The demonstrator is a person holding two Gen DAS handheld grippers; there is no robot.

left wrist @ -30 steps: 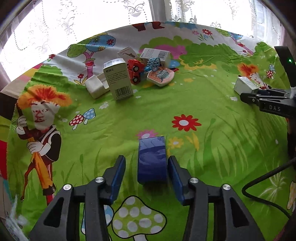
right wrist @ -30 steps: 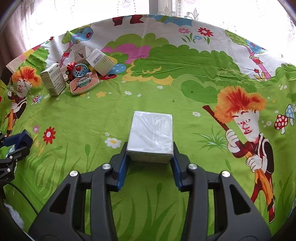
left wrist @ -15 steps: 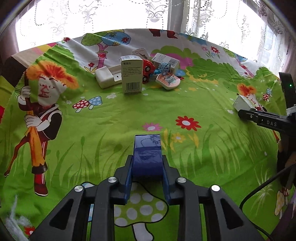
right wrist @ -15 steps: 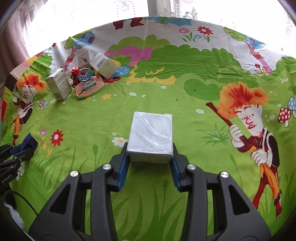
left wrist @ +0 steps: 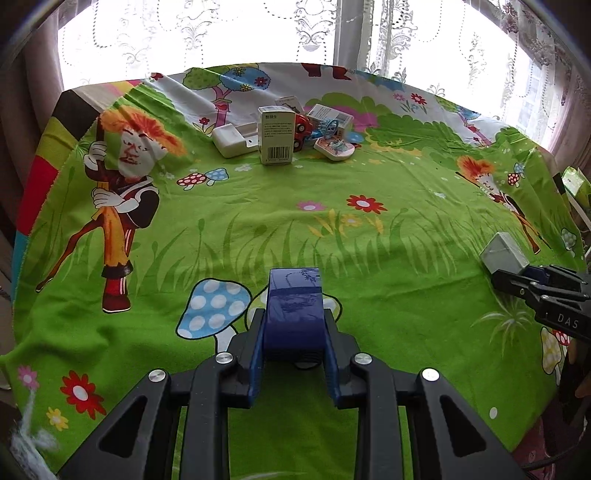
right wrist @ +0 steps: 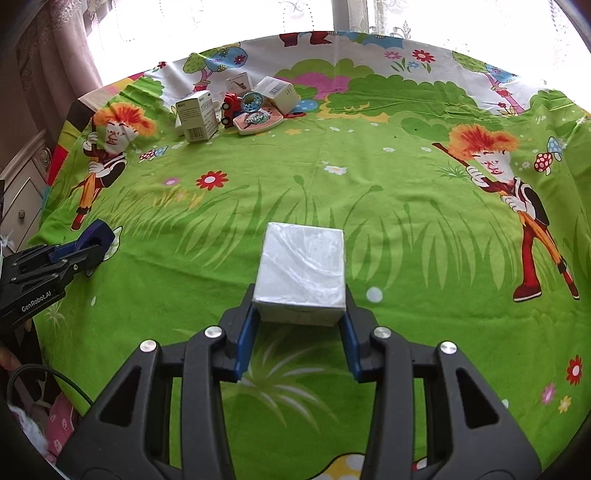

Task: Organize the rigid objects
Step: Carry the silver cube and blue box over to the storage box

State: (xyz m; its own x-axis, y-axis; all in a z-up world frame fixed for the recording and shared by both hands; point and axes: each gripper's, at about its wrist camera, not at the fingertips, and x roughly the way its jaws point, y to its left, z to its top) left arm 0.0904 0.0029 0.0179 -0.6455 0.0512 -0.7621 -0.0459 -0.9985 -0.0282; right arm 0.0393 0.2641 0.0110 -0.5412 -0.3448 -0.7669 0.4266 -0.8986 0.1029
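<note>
Dark blue, glossy box: clamped between the blue pads of the left gripper, its long axis pointing away from the camera, held over the near part of the cloth above a blue spotted mushroom print. In the right wrist view the same box shows at the far left edge, at the tip of that gripper.

White box wrapped in clear film: gripped at its near end by the right gripper, pads pressed on both sides, above the green grass print. From the left wrist view it appears at the right edge, well apart from the blue box.

Green cartoon-print tablecloth: covers the whole table.

Cluster at the far side of the cloth, well apart from both grippers:
- tall white carton with barcode, upright;
- white flat case, just left of the carton;
- red toy car, behind the carton on its right;
- pink oval tin, with a small blue ring-shaped piece above it;
- two further small cartons at the back.

Lace curtains: across the bright window behind the table.
</note>
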